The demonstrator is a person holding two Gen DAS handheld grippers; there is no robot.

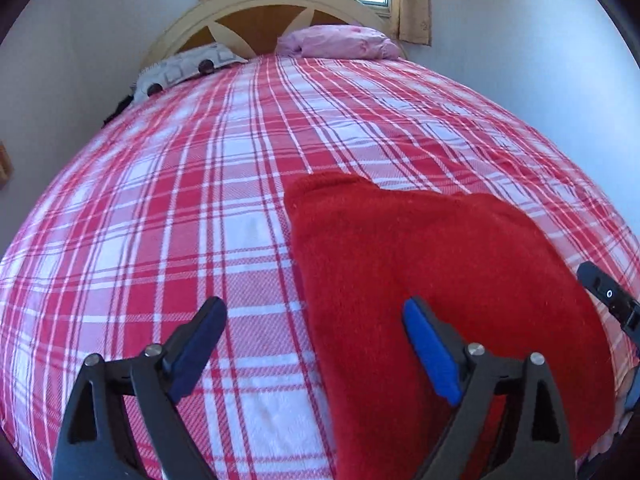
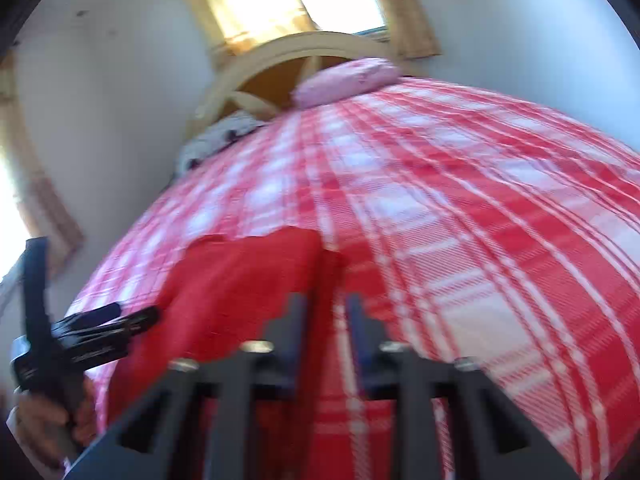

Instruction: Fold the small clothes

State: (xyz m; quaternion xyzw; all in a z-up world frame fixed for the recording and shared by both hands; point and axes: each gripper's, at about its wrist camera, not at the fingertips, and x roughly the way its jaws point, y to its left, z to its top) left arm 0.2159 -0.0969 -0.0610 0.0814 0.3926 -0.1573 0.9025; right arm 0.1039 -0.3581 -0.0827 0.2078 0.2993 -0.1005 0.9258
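The red fleece garment [image 1: 432,280] lies flat on the plaid bed [image 1: 160,208], well short of the pink pillow [image 1: 340,42]. It looks soft, light and floppy; best pinched at a corner. Left gripper [image 1: 316,344] jaws wide, empty; right gripper [image 2: 326,312] jaws narrowly apart, gripping nothing.

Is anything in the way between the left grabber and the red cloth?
No, nothing visible. The red cloth lies flat on the bed, right under the open left gripper's right finger, with only bare plaid cover beside it.
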